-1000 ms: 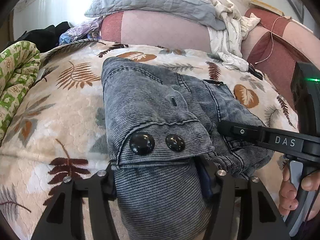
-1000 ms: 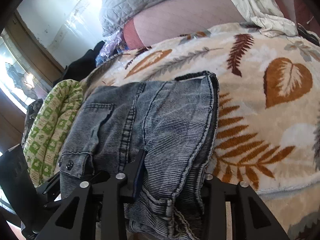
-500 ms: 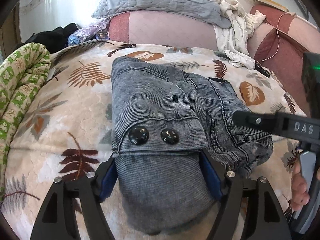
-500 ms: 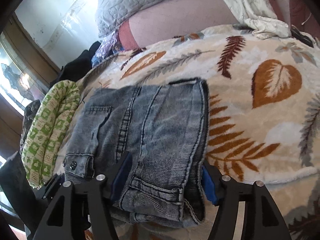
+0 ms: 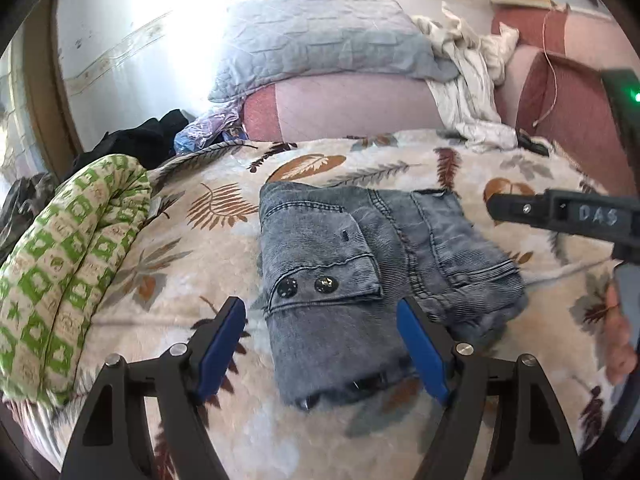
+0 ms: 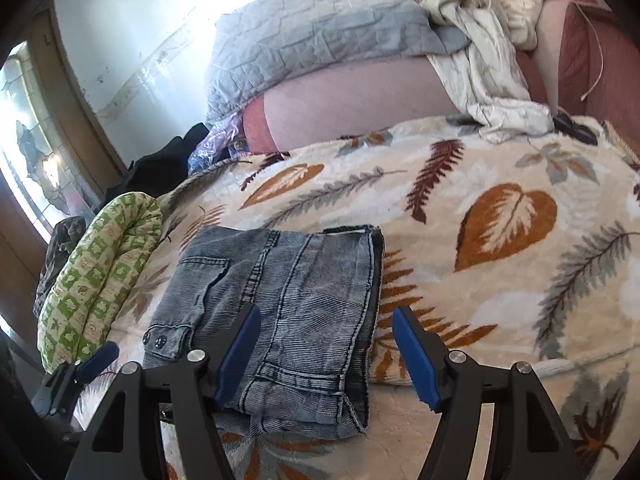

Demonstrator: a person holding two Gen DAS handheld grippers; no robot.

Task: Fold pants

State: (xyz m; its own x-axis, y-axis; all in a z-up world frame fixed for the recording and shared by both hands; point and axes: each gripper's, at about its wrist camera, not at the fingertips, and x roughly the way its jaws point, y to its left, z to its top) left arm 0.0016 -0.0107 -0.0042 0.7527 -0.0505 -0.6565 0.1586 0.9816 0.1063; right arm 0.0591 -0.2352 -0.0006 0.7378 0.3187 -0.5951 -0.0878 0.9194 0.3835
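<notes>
- A rolled green blanket (image 5: 76, 264) lies at the left side of the bed (image 5: 168, 292), apart from everything else.
- The left gripper (image 5: 320, 340) is wide open now. A second ago its blue pads (image 5: 222, 346) were squeezed on the near end of the pants. Now they stand on either side of the cloth and hold nothing.
- The pants (image 5: 360, 272) lie in a small folded pile in the middle of the bed, on the leaf blanket (image 5: 480, 168). The flap with two black buttons (image 5: 306, 287) is on top, close to the left gripper.
- The pile sat right up against both cameras a second ago. Now it looks farther off, so both grippers have let go and pulled back.
- The right gripper (image 6: 326, 350) is open too. One blue pad is over the right part of the pants and the other is over the bare blanket. It was clamped on the cloth before.
- I think this means the folding is about done. The pile stays flat by itself, though the near edge looks a bit bumpy.
- There are no boxes or baskets here, so nothing is inside anything.
- A gray pillow (image 5: 320, 40) and some white cloth (image 5: 472, 80) lie at the far end of the bed.
</notes>
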